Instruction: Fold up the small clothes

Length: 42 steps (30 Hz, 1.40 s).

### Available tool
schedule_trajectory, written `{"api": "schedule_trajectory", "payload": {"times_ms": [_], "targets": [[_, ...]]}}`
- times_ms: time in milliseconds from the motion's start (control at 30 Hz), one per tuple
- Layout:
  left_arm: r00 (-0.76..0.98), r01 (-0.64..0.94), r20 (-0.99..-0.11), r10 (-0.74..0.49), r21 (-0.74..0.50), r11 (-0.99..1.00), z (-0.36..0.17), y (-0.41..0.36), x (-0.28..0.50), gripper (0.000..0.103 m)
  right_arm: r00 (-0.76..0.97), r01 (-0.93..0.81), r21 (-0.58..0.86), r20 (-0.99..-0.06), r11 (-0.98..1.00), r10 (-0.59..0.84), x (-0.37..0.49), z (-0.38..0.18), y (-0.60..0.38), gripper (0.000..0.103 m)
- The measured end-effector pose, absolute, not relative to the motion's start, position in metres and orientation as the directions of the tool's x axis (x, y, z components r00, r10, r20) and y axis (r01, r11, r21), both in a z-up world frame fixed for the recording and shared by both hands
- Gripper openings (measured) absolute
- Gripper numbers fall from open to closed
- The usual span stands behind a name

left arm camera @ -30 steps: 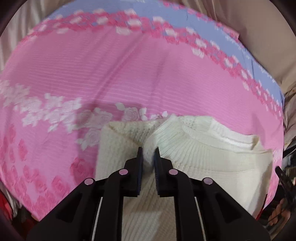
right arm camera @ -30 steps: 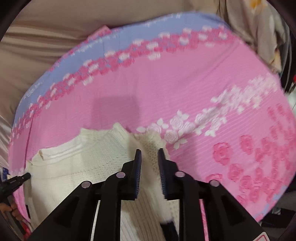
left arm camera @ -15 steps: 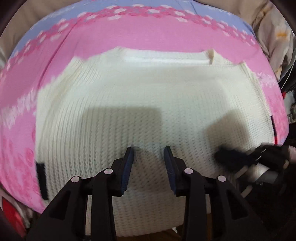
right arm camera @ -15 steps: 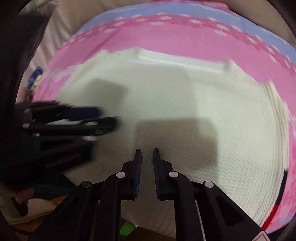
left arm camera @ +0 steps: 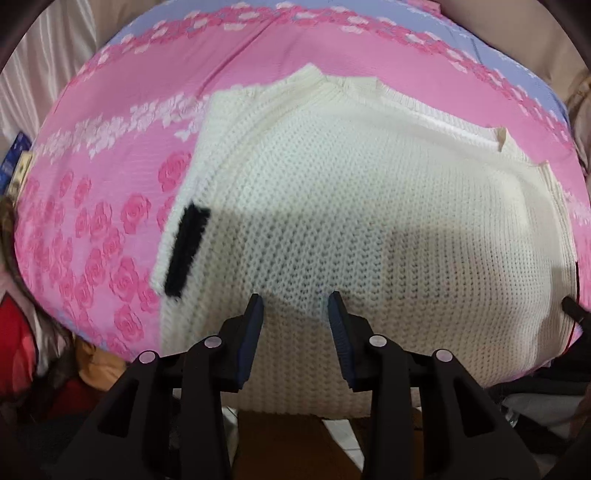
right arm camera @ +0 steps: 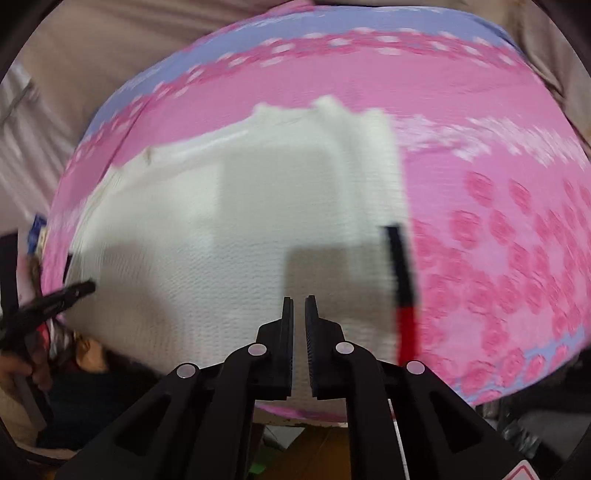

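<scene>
A cream knitted sweater (left arm camera: 369, 221) lies flat and folded on a pink floral cloth (left arm camera: 110, 192); it also shows in the right wrist view (right arm camera: 240, 221). A black stripe (left arm camera: 186, 251) marks its left sleeve edge, and a black and red stripe (right arm camera: 400, 288) its right edge. My left gripper (left arm camera: 295, 306) is open and empty above the sweater's near hem. My right gripper (right arm camera: 299, 310) is shut and empty above the near part of the sweater. The left gripper's tip (right arm camera: 74, 291) shows at the left of the right wrist view.
The pink cloth (right arm camera: 498, 240) has a lilac border (left arm camera: 480, 33) at the far side. Beige fabric (right arm camera: 92, 55) lies beyond it. Red and dark clutter (left arm camera: 22, 332) sits off the near left edge. The right wrist view is blurred by motion.
Both grippers let go of the sweater's folded part and drew back to the near hem. The left one opened; the right stays shut. The sweater now lies flat.
</scene>
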<state>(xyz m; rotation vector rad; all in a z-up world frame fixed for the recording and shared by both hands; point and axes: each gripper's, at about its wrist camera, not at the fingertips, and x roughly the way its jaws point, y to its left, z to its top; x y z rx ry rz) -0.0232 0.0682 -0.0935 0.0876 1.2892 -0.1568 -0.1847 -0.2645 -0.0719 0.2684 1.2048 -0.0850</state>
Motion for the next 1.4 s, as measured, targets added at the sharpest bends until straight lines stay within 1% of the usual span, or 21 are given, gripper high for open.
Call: {"api": "schedule_trajectory", "payload": {"times_ms": [33,67,100,133,200,267,367,400,433,500,667,733,833,933,1000,1033,1067,1133,1200,1300,1400], "targets": [[0.264,0.173,-0.961,-0.078,-0.033,0.984,-0.095,0.067,-0.024,0.039,0.338,0.207,0.138,-0.939,0.968,0.062,-0.184,-0.080,-0.263,0.008],[0.260,0.192,-0.962,-0.086,-0.036,0.981,-0.096,0.065,-0.025,0.039,0.310,0.224,0.105,-0.950,0.969,0.031,-0.188,-0.092,-0.263,0.000],[0.254,0.228,-0.964,-0.081,-0.022,0.973,-0.098,0.062,-0.026,0.039,0.285,0.273,0.082,-0.959,0.959,0.001,-0.196,-0.099,-0.264,0.000],[0.244,0.252,-0.966,-0.081,-0.017,0.967,-0.098,0.058,-0.024,0.039,0.292,0.319,0.100,-0.956,0.943,0.002,-0.202,-0.095,-0.266,0.000],[0.236,0.294,-0.967,-0.092,-0.019,0.956,-0.095,0.058,-0.025,0.039,0.327,0.370,0.158,-0.944,0.915,0.030,-0.211,-0.077,-0.257,0.014],[0.234,0.335,-0.968,-0.089,-0.005,0.942,-0.096,0.057,-0.025,0.039,0.355,0.327,0.198,-0.932,0.924,0.074,-0.208,-0.068,-0.240,0.014],[0.229,0.336,-0.970,-0.086,-0.005,0.942,-0.103,0.055,-0.026,0.041,0.315,0.220,0.134,-0.947,0.966,0.059,-0.189,-0.084,-0.201,0.014],[0.229,0.341,-0.970,-0.081,0.002,0.940,-0.103,0.052,-0.026,0.042,0.282,0.213,0.096,-0.959,0.972,0.033,-0.181,-0.096,-0.188,0.014],[0.227,0.351,-0.971,-0.073,0.012,0.936,-0.104,0.048,-0.021,0.042,0.307,0.211,0.073,-0.952,0.975,0.004,-0.177,-0.096,-0.181,0.014],[0.227,0.372,-0.972,-0.063,0.026,0.928,-0.105,0.040,-0.025,0.042,0.284,0.200,0.028,-0.958,0.979,-0.031,-0.170,-0.090,-0.174,0.014],[0.222,0.387,-0.973,-0.068,0.024,0.922,-0.112,0.033,-0.029,0.043,0.363,0.191,0.096,-0.932,0.977,0.021,-0.162,-0.053,-0.173,0.014],[0.221,0.388,-0.973,-0.068,0.023,0.921,-0.113,0.033,-0.026,0.044,0.355,0.165,0.104,-0.934,0.981,0.040,-0.151,-0.059,-0.166,0.014],[0.209,0.391,-0.975,-0.071,0.017,0.920,-0.112,0.032,-0.012,0.045,0.303,0.132,0.088,-0.952,0.987,0.044,-0.134,-0.088,-0.182,0.013],[0.217,0.407,-0.974,-0.073,0.022,0.913,-0.108,0.030,-0.006,0.045,0.303,0.117,0.062,-0.953,0.991,0.024,-0.126,-0.080,-0.178,0.013],[0.270,0.406,-0.957,-0.101,0.018,0.914,-0.093,0.030,-0.004,0.045,0.356,0.135,0.081,-0.934,0.987,0.028,-0.124,-0.063,-0.187,0.013],[0.301,0.402,-0.947,-0.114,0.018,0.916,-0.086,0.031,-0.002,0.045,0.384,0.156,0.078,-0.923,0.985,0.012,-0.125,-0.055,-0.197,0.019],[0.339,0.389,-0.933,-0.123,0.020,0.921,-0.077,0.032,0.003,0.047,0.410,0.184,0.071,-0.912,0.980,-0.011,-0.125,-0.048,-0.206,0.033],[0.358,0.352,-0.925,-0.129,0.006,0.936,-0.069,0.036,0.017,0.065,0.458,0.280,0.055,-0.885,0.958,-0.084,-0.127,-0.040,-0.242,0.049],[0.357,0.288,-0.925,-0.133,-0.027,0.957,-0.067,0.043,0.039,0.068,0.450,0.378,0.045,-0.882,0.925,-0.141,-0.122,-0.037,-0.286,0.051],[0.352,0.205,-0.930,-0.105,-0.032,0.978,-0.077,0.050,0.076,0.068,0.433,0.465,0.032,-0.880,0.885,-0.196,-0.102,-0.041,-0.336,0.052],[0.371,0.178,-0.925,-0.076,-0.009,0.984,-0.084,0.050,0.103,0.066,0.395,0.482,0.035,-0.900,0.876,-0.181,-0.072,-0.065,-0.336,0.053]]}}
